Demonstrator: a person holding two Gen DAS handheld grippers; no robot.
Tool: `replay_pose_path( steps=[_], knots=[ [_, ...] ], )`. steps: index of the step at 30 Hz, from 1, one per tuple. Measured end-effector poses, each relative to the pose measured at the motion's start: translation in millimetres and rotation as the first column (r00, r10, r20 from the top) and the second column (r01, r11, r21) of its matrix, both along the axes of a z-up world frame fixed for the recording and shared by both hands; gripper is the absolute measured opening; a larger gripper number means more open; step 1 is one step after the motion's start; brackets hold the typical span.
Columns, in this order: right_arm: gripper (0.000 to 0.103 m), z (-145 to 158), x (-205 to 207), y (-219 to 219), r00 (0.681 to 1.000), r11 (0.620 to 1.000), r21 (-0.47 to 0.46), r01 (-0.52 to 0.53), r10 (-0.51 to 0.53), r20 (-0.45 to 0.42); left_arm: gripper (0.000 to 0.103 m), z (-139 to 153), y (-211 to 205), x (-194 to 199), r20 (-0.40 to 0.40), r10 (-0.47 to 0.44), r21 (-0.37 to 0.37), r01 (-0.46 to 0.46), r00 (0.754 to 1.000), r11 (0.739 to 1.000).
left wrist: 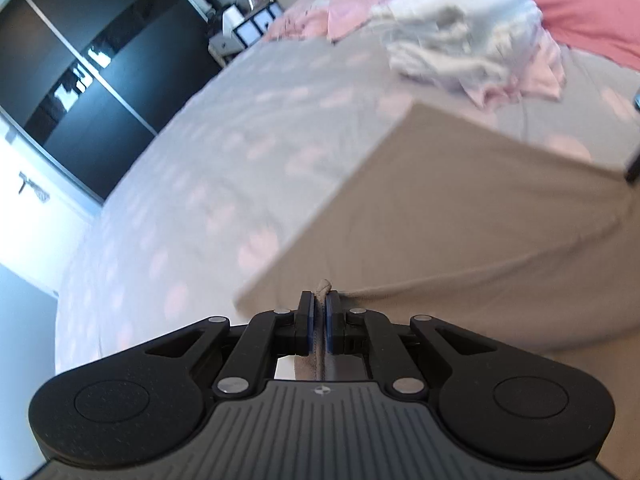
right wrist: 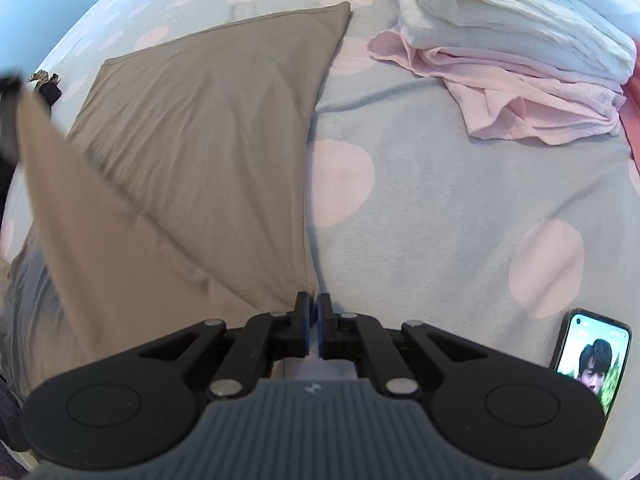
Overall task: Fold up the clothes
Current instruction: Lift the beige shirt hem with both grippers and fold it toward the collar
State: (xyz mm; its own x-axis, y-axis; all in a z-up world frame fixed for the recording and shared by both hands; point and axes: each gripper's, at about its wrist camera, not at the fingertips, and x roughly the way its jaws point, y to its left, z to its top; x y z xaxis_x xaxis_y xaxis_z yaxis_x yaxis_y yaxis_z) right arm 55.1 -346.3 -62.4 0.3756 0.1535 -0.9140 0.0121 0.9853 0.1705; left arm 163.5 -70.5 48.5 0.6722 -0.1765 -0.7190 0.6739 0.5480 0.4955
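A taupe garment (right wrist: 208,120) lies spread on the bed. My right gripper (right wrist: 314,304) is shut on its near right corner, low over the cover, and the cloth pulls into creases toward the pads. My left gripper (left wrist: 319,304) is shut on another edge of the taupe garment (left wrist: 460,208), with a nub of cloth sticking out above the pads. That edge is lifted off the bed. In the right wrist view the left gripper (right wrist: 10,120) shows as a dark blur at the far left, with a raised flap of cloth hanging from it.
The bed cover (right wrist: 440,200) is grey with pink dots. A pile of white and pink clothes (right wrist: 512,40) sits at the back right, and shows in the left view as the pile (left wrist: 460,36). A lit phone (right wrist: 592,356) lies near right. A dark wardrobe (left wrist: 80,80) stands beyond the bed.
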Motion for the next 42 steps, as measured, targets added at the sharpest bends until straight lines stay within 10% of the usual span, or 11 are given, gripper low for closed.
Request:
replay_pose_path(
  steps=[11,30,42],
  knots=[
    [0.002,-12,2,-17,0.997,0.997,0.035,0.072,-0.072,-0.018,0.004,1,-129,79,0.067,-0.209,0.203,0.192,0.976,0.96],
    [0.003,-25,14,-19,0.998,0.997,0.062,0.051,-0.048,-0.044,0.004,-135,-283,160,-0.118,-0.447,0.33,0.46,0.887,0.825],
    [0.003,-28,16,-18,0.998,0.998,0.058,0.038,-0.035,-0.044,0.041,-116,-248,189,-0.118,-0.286,0.073,0.295,0.951,0.953]
  ],
)
